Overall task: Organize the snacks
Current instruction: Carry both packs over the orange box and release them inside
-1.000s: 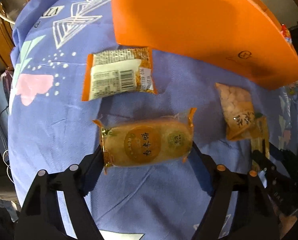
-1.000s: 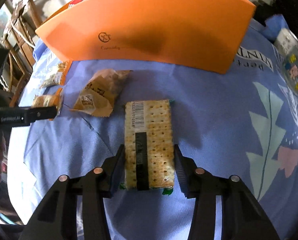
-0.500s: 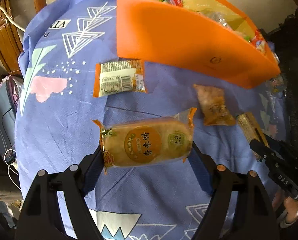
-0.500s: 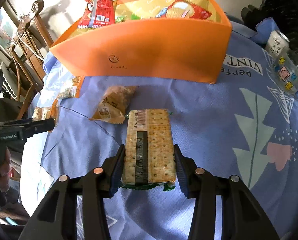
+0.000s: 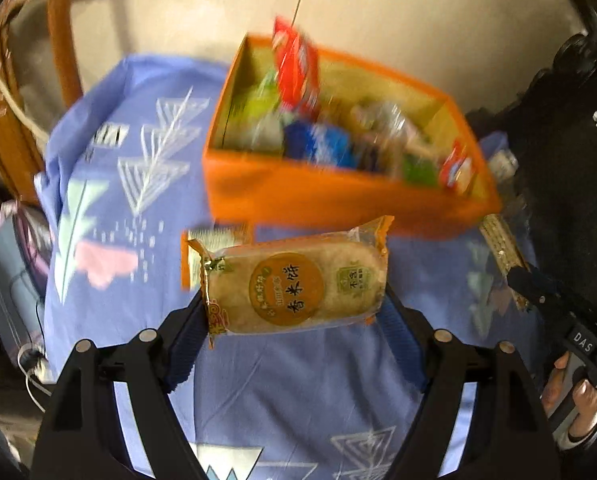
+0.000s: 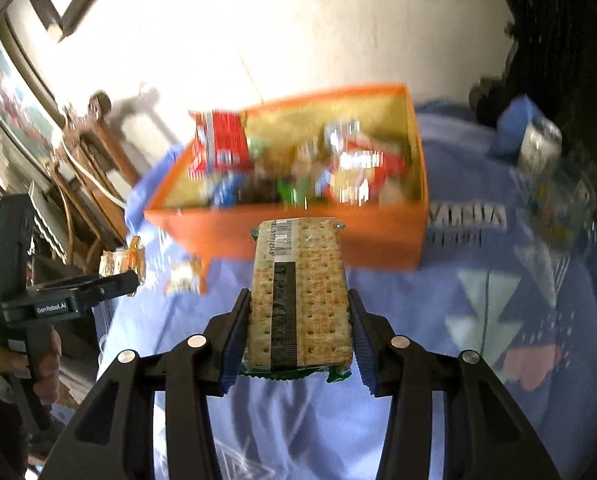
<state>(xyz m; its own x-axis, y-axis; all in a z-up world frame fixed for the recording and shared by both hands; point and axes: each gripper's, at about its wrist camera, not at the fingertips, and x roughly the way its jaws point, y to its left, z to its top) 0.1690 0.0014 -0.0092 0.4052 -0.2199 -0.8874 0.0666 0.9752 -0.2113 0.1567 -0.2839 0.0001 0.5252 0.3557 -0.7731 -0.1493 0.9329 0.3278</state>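
My left gripper (image 5: 294, 300) is shut on a rice cracker pack (image 5: 294, 280) in clear and orange wrap, held crosswise above the blue cloth. My right gripper (image 6: 300, 320) is shut on a soda cracker pack (image 6: 300, 292) with a barcode, held lengthwise in the air. An orange box (image 5: 338, 196) full of mixed snack bags stands ahead; it also shows in the right wrist view (image 6: 298, 236). The left gripper and its pack show at the left of the right wrist view (image 6: 122, 268).
A blue patterned cloth (image 5: 110, 216) covers the table. An orange-edged snack pack (image 5: 214, 240) lies behind my held pack. A small snack bag (image 6: 184, 278) lies before the box. A can (image 6: 540, 148) and a glass (image 6: 554, 216) stand at the right. Wooden chairs (image 6: 82, 160) stand at the left.
Both grippers have risen with their packs, so the open top of the orange box and its contents now show. The view is blurred by motion.
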